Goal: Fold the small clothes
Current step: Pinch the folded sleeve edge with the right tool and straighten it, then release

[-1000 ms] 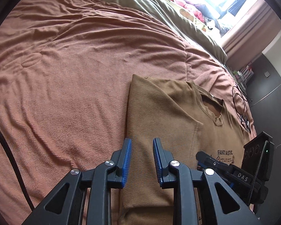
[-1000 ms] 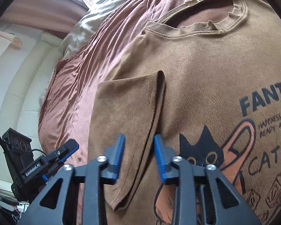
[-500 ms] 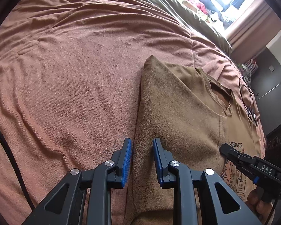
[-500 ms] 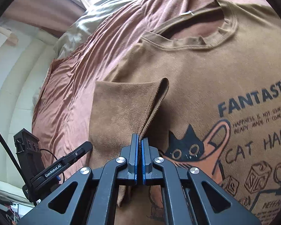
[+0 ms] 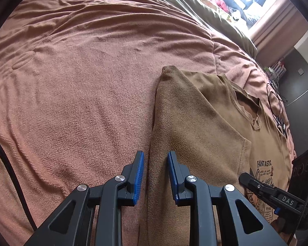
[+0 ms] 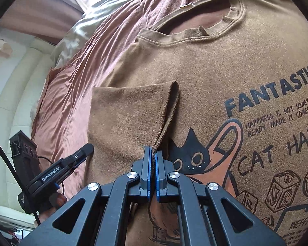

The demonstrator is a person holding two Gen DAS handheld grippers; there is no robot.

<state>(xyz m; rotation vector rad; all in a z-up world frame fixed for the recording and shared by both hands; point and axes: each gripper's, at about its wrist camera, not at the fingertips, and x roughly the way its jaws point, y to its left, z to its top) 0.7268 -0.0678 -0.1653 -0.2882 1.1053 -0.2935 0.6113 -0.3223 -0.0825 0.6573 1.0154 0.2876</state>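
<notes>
Rumpled pink-brown bedding covers a bed (image 5: 92,94), with an olive quilt (image 5: 195,6) bunched at its far end below a bright window. A brown T-shirt (image 6: 205,65) is spread flat on the bed, printed side up; the word FANTASTIC and a black cat drawing can be read in the right wrist view, but the print is cut off at the right and bottom edges of that view. One sleeve (image 6: 129,110) is folded in over the chest.

The right tool (image 6: 153,160) is closed on the hem of that sleeve, and the cloth is pinched and lifted into a ridge between the blue pads. How much fabric sits inside the jaws is hidden by the tool itself.

The left tool (image 5: 154,174) is held with its jaws apart, straddling the folded side edge of the T-shirt, one finger over the bedding and the other over the cloth. Whether the fingers touch the fabric cannot be made out. The shirt's lower part is hidden behind the tool's frame. A black cable (image 5: 275,100) lies on the bed beyond the collar.
</notes>
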